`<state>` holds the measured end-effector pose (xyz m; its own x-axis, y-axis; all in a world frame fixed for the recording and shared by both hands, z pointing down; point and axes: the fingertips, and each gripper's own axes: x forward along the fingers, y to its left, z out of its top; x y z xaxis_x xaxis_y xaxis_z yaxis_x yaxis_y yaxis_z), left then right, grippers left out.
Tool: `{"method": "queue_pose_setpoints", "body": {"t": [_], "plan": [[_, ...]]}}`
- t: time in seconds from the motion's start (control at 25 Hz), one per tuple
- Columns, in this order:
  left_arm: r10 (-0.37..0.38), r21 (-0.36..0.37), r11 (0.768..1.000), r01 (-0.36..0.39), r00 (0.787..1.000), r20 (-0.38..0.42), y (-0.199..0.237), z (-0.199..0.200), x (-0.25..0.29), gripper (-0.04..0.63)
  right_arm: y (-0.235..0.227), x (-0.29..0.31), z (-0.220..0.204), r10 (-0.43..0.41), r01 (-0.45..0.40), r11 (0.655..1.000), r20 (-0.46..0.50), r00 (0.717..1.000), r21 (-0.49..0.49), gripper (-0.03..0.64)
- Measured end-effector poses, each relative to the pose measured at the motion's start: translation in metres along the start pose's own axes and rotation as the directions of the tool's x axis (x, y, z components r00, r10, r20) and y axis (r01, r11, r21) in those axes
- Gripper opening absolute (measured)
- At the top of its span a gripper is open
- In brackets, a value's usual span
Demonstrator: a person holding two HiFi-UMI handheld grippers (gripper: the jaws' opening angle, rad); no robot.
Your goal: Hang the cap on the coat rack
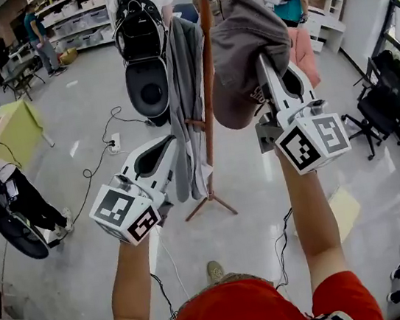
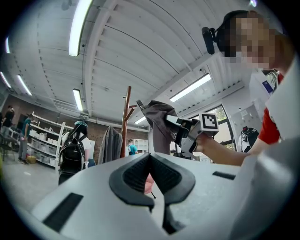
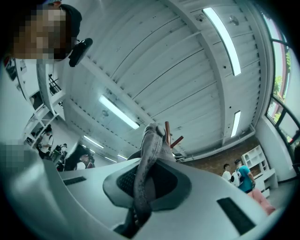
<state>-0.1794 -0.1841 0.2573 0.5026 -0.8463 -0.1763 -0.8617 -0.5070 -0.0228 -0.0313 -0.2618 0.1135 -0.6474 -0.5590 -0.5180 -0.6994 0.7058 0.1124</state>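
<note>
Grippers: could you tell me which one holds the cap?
The right gripper, clamped on the grey cap; the left gripper is shut and empty.

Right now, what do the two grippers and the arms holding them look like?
The left gripper and the right gripper are both pale grey moulded shells with dark ribbed pads. Each carries a white cube printed with black square markers at its rear. The person wears a red short-sleeved shirt, and the forearms are bare.
</note>
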Motion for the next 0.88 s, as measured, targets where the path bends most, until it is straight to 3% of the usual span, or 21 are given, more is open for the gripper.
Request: {"method": "queue_pose_setpoints", "body": {"t": [0.24,0.6,0.88], "plan": [[0.000,-0.002,1.000,0.000,1.000,-0.001,0.026,-0.006,0.032,0.009,-0.022,0.030,-0.010,-0.030,0.031,0.995,0.007,1.000,-0.098,0.038],[-0.030,-0.015,0.999,0.030,1.000,-0.002,0.044,-0.009,0.047,0.009,-0.028,0.051,-0.025,-0.063,0.063,0.989,0.003,0.998,-0.134,0.038],[-0.105,-0.039,0.994,0.105,0.994,0.004,0.061,-0.009,0.053,0.009,-0.022,0.053,-0.019,-0.116,0.120,0.977,0.031,0.993,-0.175,0.038]]}}
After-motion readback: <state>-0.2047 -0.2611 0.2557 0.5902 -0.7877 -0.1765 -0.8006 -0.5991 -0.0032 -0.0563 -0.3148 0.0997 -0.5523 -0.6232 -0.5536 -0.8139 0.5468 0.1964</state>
